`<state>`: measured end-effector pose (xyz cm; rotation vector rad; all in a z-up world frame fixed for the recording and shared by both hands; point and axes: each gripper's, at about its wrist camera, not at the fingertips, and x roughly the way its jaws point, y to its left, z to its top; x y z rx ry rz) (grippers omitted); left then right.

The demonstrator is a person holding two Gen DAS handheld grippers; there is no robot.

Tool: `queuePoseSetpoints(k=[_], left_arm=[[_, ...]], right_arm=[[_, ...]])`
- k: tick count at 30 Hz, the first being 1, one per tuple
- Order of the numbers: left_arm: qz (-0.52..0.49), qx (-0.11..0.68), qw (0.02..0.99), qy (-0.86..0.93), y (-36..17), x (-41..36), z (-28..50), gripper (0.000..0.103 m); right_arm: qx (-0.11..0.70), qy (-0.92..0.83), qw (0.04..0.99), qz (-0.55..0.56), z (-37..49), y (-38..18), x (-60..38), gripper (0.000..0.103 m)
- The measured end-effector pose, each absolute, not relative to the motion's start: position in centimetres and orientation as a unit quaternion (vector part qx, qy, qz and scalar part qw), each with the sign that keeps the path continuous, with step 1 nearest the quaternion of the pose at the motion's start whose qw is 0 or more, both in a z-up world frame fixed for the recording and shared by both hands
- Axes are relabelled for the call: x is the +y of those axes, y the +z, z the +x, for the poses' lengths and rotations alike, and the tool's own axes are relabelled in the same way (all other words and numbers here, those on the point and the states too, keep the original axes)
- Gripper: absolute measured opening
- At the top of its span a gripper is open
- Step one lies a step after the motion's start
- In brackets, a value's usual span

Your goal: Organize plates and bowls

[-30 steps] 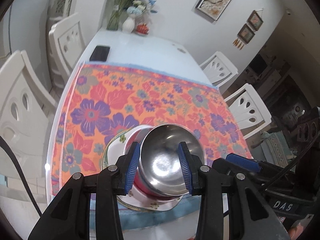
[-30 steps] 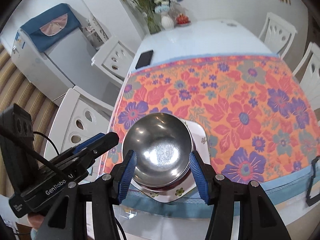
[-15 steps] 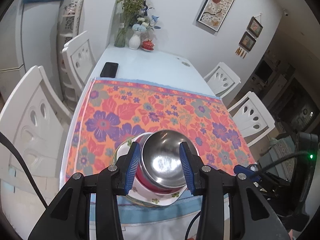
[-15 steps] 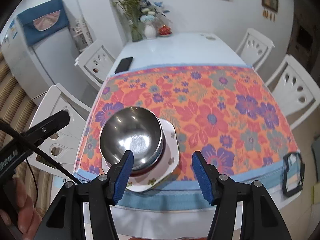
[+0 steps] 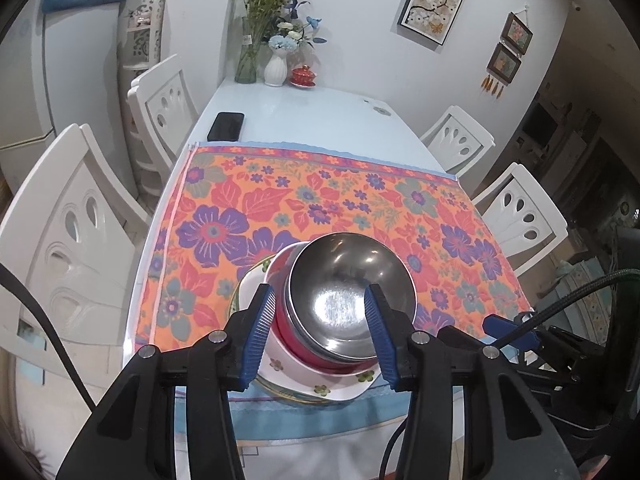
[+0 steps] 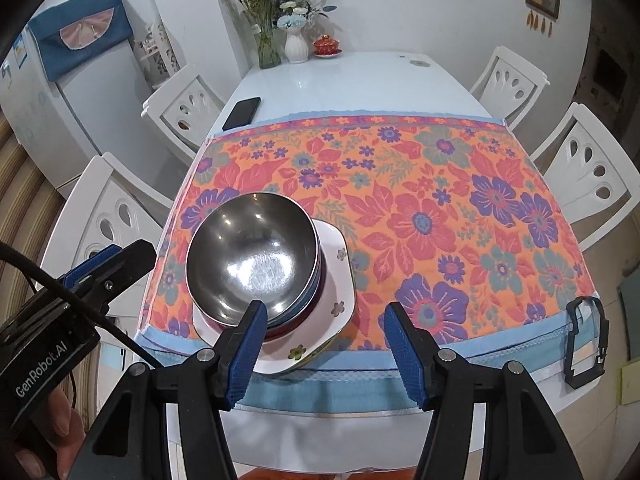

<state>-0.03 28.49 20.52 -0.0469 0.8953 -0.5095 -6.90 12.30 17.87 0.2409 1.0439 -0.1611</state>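
Steel bowl [image 6: 254, 258] atop stack on plate [image 6: 338, 286]: light, rigid, slick; take by rim. Plate fragile. Left gripper [image 5: 322, 334] and right gripper [image 6: 324, 344] fingers spread, empty.

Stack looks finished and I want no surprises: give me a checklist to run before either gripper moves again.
1. Steel bowl nested on top of the red bowl: ok.
2. Stack sits on the flowered plate: ok.
3. Plate fully on the tablecloth: not ok, its near corner reaches past the orange print onto the blue border at the table's front edge.
4. Right gripper open and holding nothing: ok.
5. Left gripper free of the bowl: cannot tell, its fingers frame the bowl in its own view.
6. Phone far from the stack: ok.
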Motion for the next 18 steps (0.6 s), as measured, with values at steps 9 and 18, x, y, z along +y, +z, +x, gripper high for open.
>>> queuePoseSetpoints(k=[9,18], left_arm=[[-0.03,0.434,0.867,-0.242,20.22,28.58,-0.03,0.044],[-0.028,0.435,0.867,-0.243,20.24,28.33,-0.47,0.044]], right_arm=[[0.501,-0.076,0.854,0.115,-6.88,17.72,12.56,0.059],[0.509,-0.069,0.849,0.12,-7.1,17.25,12.11,0.059]])
